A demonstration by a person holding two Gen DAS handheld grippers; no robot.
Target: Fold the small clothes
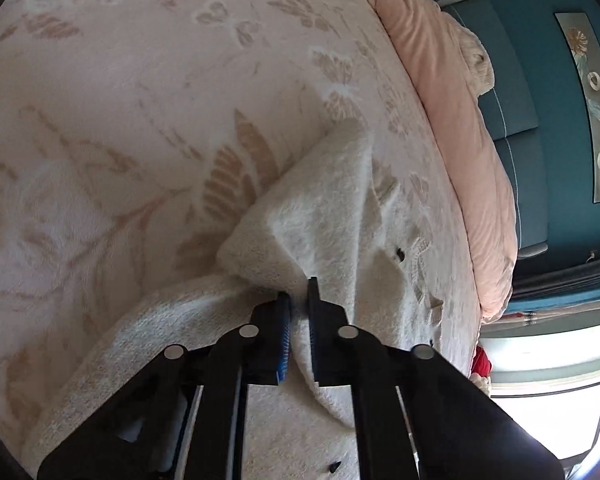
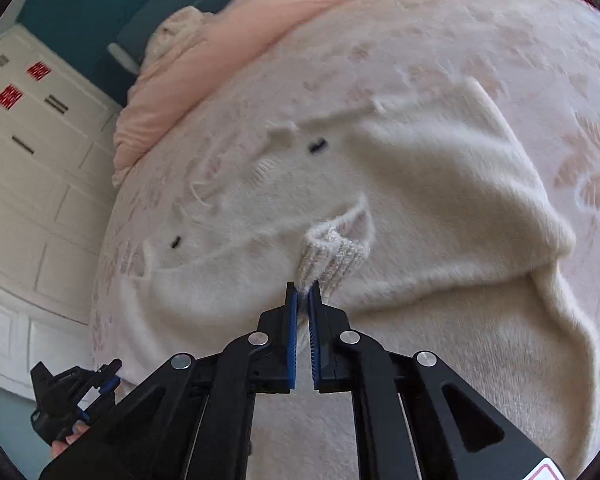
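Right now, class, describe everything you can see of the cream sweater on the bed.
The cream sweater is fluffy knit with small dark buttons and a ribbed cuff. It lies spread and rumpled on the pink floral blanket, partly folded over itself. The right gripper is shut on the cuff, lifting it slightly; the left gripper pinches a raised fold of the body, pulling it into a peak.
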